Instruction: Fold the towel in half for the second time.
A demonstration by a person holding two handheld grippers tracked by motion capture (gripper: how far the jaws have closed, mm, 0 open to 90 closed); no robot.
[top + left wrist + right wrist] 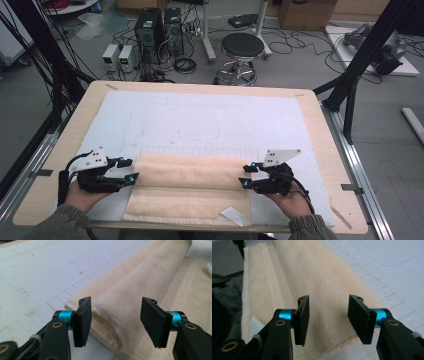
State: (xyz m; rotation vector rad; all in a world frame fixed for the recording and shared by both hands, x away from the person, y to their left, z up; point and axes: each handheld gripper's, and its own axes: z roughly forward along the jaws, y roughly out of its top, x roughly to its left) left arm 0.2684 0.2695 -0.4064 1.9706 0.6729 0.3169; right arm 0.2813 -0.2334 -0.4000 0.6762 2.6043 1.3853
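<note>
A cream towel [190, 185] lies on the white mat [200, 120] near the table's front edge, its far part folded over into a thick roll along its length. My left gripper [133, 170] is at the roll's left end, open, its jaws standing either side of the rolled end [130, 290] without pressing on it [116, 322]. At the roll's right end my right gripper [244, 176] is open too, jaws apart just above the towel [294, 277], nothing held [328, 320]. A small white label [232, 215] sticks out at the towel's front right corner.
The wooden table [325, 150] carries the mat, which has a printed grid and outline. Beyond the far edge stand a black stool [242, 47], computer towers [150, 30], power supplies [120, 56] and cables on the floor. Black frame posts [360, 65] rise at right.
</note>
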